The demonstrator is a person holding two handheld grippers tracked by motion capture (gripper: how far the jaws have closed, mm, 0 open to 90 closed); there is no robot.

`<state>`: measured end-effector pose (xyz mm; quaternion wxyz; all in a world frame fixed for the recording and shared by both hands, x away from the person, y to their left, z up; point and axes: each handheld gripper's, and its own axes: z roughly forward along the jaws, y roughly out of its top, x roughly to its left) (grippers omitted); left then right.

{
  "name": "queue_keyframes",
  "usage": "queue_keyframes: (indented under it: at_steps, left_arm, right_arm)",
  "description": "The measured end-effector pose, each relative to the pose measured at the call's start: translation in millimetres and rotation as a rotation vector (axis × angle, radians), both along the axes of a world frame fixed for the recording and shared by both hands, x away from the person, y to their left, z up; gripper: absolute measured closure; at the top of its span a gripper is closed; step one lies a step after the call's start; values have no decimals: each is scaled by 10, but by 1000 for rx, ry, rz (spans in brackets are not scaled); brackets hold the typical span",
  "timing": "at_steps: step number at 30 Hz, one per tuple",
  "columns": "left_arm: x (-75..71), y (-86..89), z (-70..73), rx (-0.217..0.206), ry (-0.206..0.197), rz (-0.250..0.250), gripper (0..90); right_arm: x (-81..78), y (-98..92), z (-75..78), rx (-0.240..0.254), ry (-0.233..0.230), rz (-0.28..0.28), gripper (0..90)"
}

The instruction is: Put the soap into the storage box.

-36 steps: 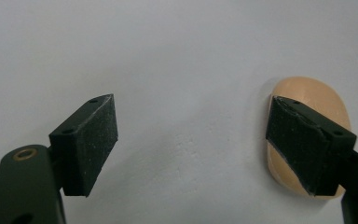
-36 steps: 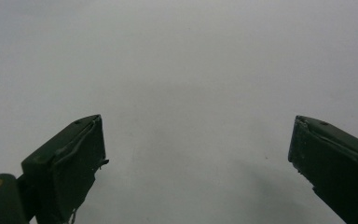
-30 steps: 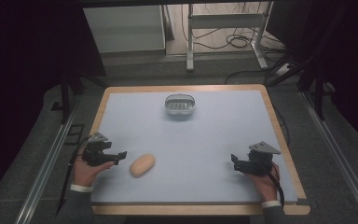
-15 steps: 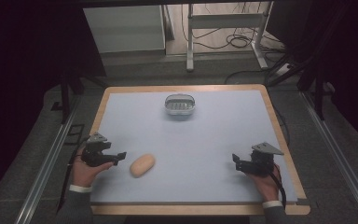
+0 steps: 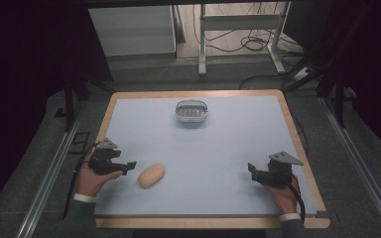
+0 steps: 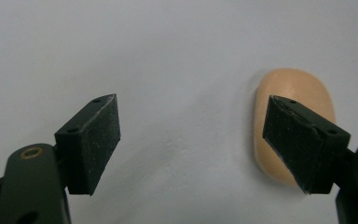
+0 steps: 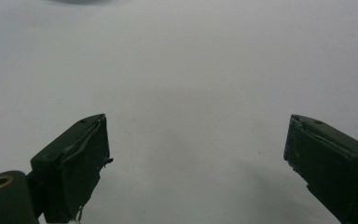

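The work looks barely begun; the tan oval object (image 5: 151, 175), perhaps a potato or bread roll, lies untouched on the counter (image 5: 218, 148) near its near-left corner, just beside the left gripper (image 5: 124, 167); that gripper's fingers (image 6: 93, 140) stand apart with nothing between them and have just been closing a little; in the left gripper view the object sits off to one side, partly behind one finger, so lining up and the grasp itself are judged to be left; the right gripper (image 5: 252, 171) rests near the near-right corner, fingers wide apart over bare surface; a small wire basket (image 5: 192, 111) stands near the far edge, well apart from the object and possibly its destination; the counter is pale blue with a wooden rim; beyond it lie a grey floor, cables and a metal frame in a dark room
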<state>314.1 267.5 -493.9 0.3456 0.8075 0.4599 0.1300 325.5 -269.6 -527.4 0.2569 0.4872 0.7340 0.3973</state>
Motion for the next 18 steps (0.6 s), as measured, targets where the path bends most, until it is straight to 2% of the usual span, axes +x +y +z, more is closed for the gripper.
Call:
queue_keyframes:
  at_steps: [7,18]
  left_arm:
    - [33,-74,135,9,3,-38,200]
    - [76,-241,203,45,26,-89,205]
  right_arm:
    - [1,1,-1,-1,2,-6,68]
    - [1,0,0,-1,3,-6,70]
